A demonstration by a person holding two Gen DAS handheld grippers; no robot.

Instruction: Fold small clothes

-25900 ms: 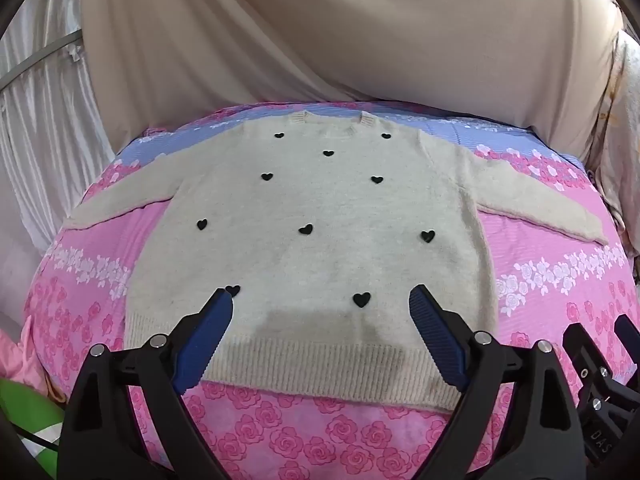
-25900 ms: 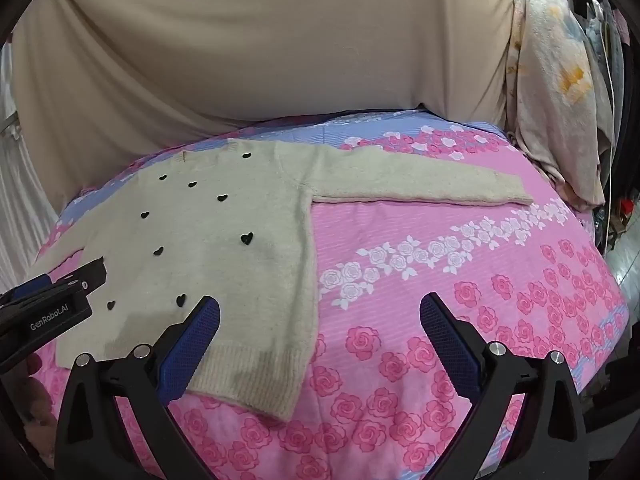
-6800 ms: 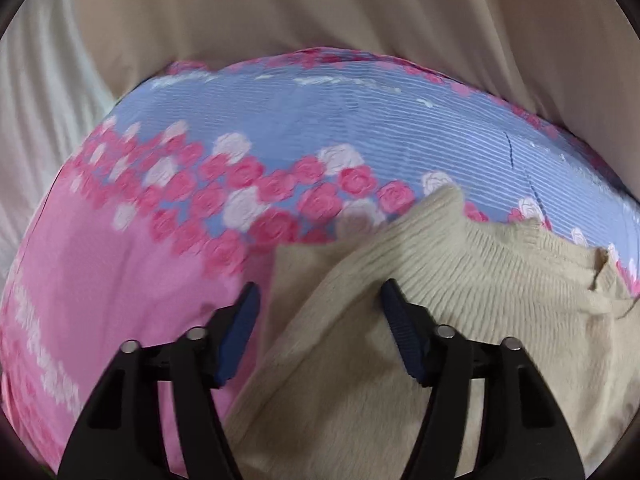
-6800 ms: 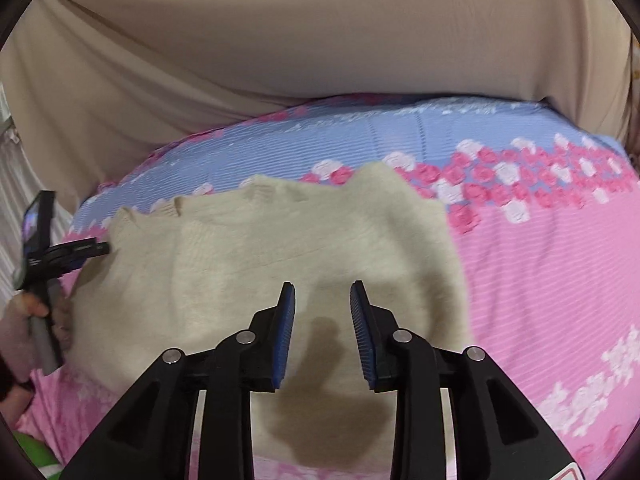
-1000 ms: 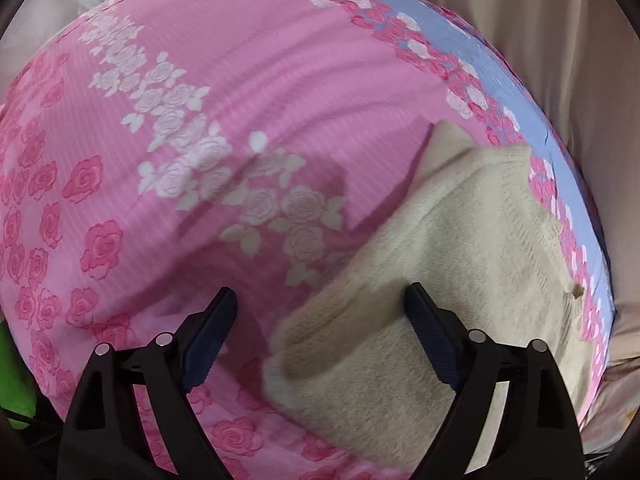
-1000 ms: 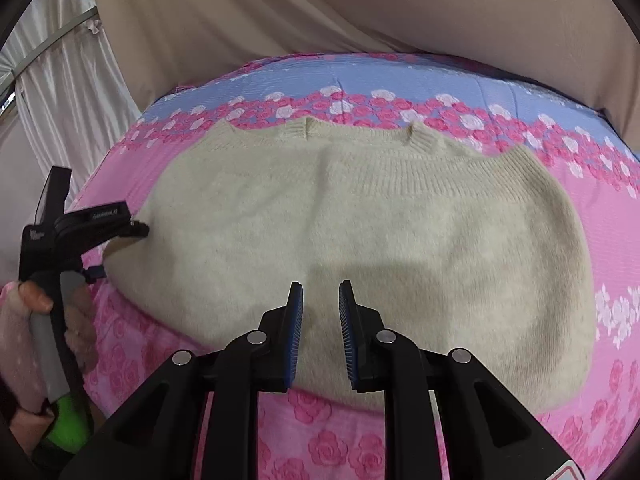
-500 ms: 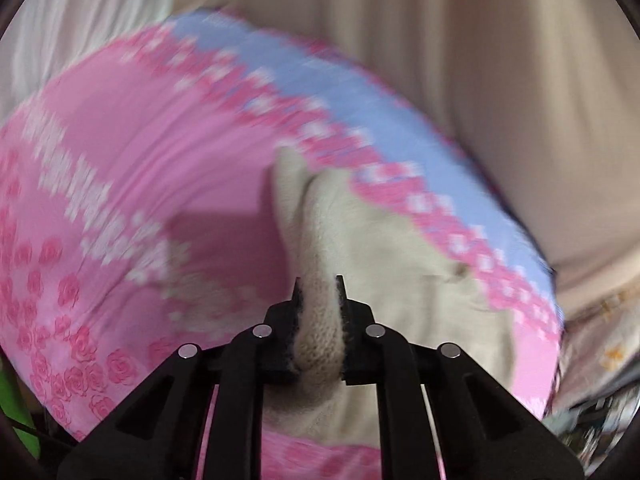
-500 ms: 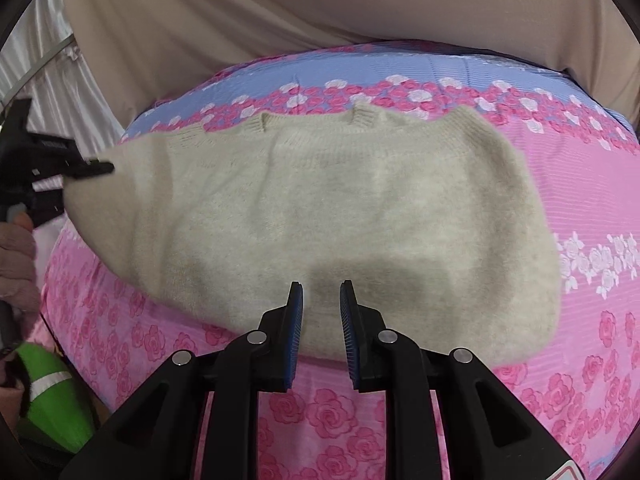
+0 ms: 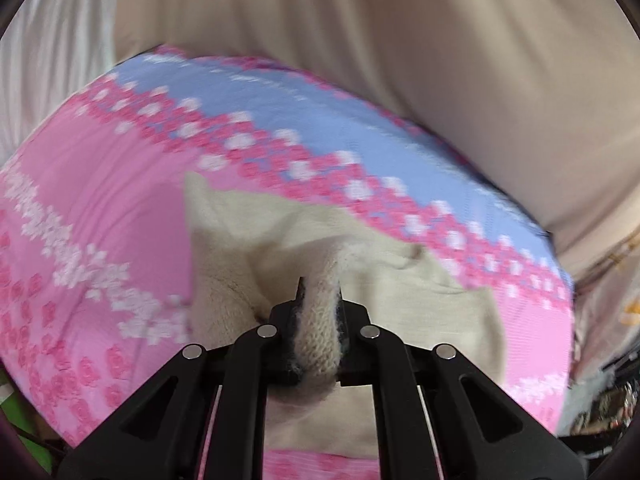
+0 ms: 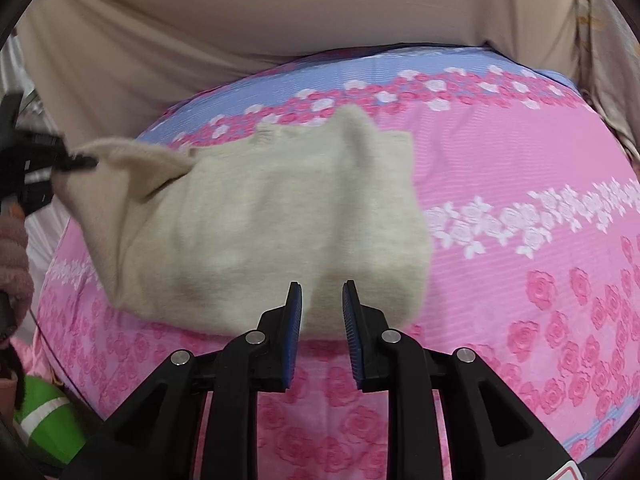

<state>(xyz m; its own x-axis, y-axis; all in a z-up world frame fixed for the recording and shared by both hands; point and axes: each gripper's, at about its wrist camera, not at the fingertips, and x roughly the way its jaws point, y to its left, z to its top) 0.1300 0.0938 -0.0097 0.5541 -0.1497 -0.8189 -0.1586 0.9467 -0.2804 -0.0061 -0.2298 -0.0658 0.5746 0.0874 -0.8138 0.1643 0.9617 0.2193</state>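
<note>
2 grippers: left gripper [image 9: 319, 296] pinches the sweater [image 10: 256, 216] (edge lifted), right gripper [image 10: 322, 300] fingers opening, empty.

The pink rose-printed bedsheet [image 10: 520, 168] lies bare to the right of the cream knitted sweater [image 10: 260, 216], leaving open passage there. A beige draped curtain [image 10: 240, 20] closes off the far edge. At the left edge, the black left gripper [image 10: 76, 162] lifts a sweater corner, blocking that side.
</note>
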